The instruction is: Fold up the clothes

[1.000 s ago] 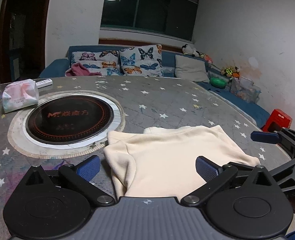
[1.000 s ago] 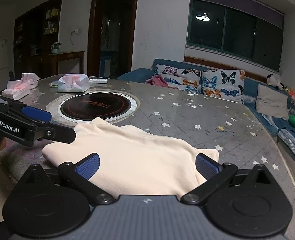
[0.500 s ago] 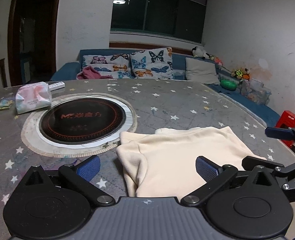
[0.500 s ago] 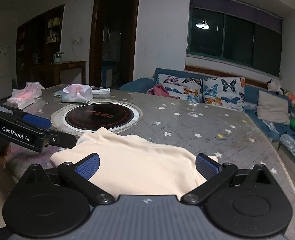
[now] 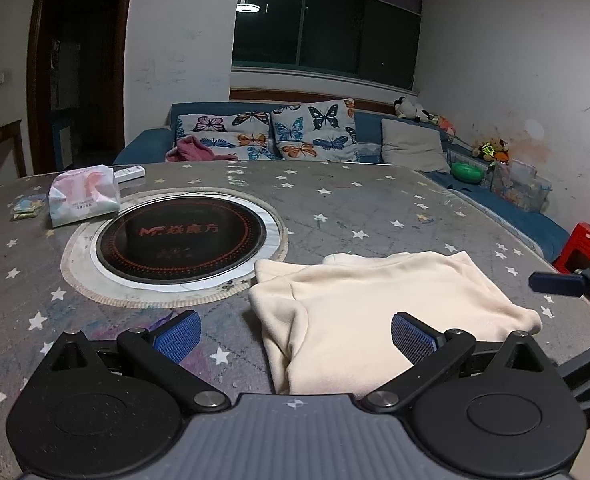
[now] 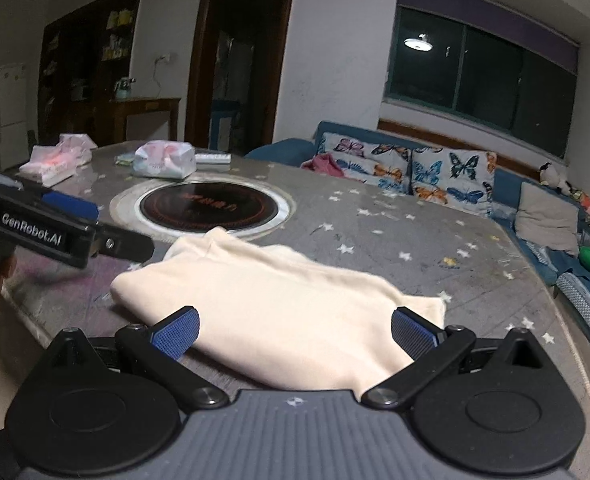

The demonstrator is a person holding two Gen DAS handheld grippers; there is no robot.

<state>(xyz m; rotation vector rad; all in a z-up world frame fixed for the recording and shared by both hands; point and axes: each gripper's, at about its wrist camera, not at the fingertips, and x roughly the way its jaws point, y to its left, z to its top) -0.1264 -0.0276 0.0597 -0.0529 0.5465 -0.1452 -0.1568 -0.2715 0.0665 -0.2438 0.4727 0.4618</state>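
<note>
A folded cream garment (image 5: 379,312) lies flat on the star-patterned bench (image 5: 375,208), at about 4 o'clock from the round black hob (image 5: 181,236). The left gripper (image 5: 293,334) and right gripper (image 6: 295,330) hang at the garment's near edge, fingers (image 5: 177,332) spread wide, holding nothing. A tissue pack (image 5: 85,194) sits at the hob's 10 o'clock.

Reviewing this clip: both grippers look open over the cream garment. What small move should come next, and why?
Probably lower the left gripper and right gripper onto the near edge of the cream garment and pinch it: both are open and empty, and the garment lies only partly folded on the table.
</note>
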